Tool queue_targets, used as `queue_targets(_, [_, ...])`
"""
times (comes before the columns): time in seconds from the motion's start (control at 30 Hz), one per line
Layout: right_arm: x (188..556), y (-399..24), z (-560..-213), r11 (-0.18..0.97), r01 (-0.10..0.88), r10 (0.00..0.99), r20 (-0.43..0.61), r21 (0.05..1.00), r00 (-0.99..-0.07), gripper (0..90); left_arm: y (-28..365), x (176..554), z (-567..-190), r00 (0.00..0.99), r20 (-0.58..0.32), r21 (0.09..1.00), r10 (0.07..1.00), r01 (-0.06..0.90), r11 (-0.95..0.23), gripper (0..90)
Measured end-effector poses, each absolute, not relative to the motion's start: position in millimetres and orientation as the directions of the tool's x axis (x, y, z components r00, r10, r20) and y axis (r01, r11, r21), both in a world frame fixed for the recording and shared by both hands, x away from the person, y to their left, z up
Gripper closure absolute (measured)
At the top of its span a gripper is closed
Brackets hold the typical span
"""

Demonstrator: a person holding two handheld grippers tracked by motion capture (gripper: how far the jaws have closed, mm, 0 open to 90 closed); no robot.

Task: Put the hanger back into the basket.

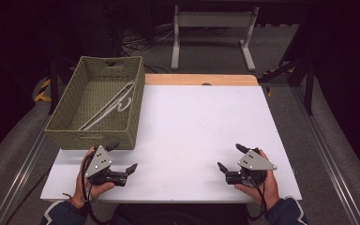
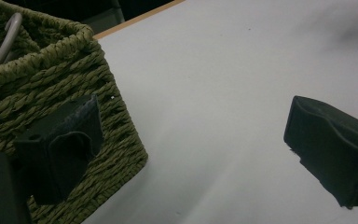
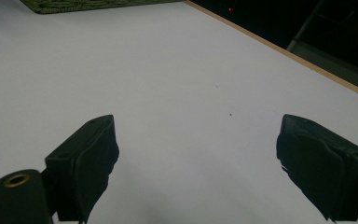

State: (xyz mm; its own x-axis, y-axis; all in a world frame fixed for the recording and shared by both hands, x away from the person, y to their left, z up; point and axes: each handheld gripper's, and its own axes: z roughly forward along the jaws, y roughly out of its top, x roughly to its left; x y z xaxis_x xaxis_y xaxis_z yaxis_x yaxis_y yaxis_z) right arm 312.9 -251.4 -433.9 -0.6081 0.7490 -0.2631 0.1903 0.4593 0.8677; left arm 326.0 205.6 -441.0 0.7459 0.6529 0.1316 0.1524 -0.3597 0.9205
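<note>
- A green woven basket (image 1: 70, 119) is seen at the left of the white table (image 1: 201, 126), set at the table's left edge with its near end toward the person.
- White hangers (image 1: 115, 105) are seen lying inside the basket, along its length; in the left gripper view a curved white piece of a hanger (image 2: 7, 35) is seen above the basket's rim.
- The left gripper (image 1: 124, 158) is held in the person's left hand (image 1: 91, 183), just in front of the basket's near right corner. Its jaws are spread wide and nothing is held between them; in the left gripper view one jaw is seen against the woven wall (image 2: 74, 79), though contact cannot be told.
- The right gripper (image 1: 229, 157) is held in the right hand (image 1: 262, 185) near the table's front right, well apart from the basket. Its jaws are likewise spread wide over bare table, with nothing gripped.
</note>
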Motion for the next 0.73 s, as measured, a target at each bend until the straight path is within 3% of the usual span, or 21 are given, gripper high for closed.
queue_targets(0.73, [317.9,-252.7,-432.4,0.440,0.195,0.760,-0.248,0.877,-0.601,12.8,207.5,328.1,-443.9,0.747,0.125,0.914,0.653,0.170,-0.369,5.0])
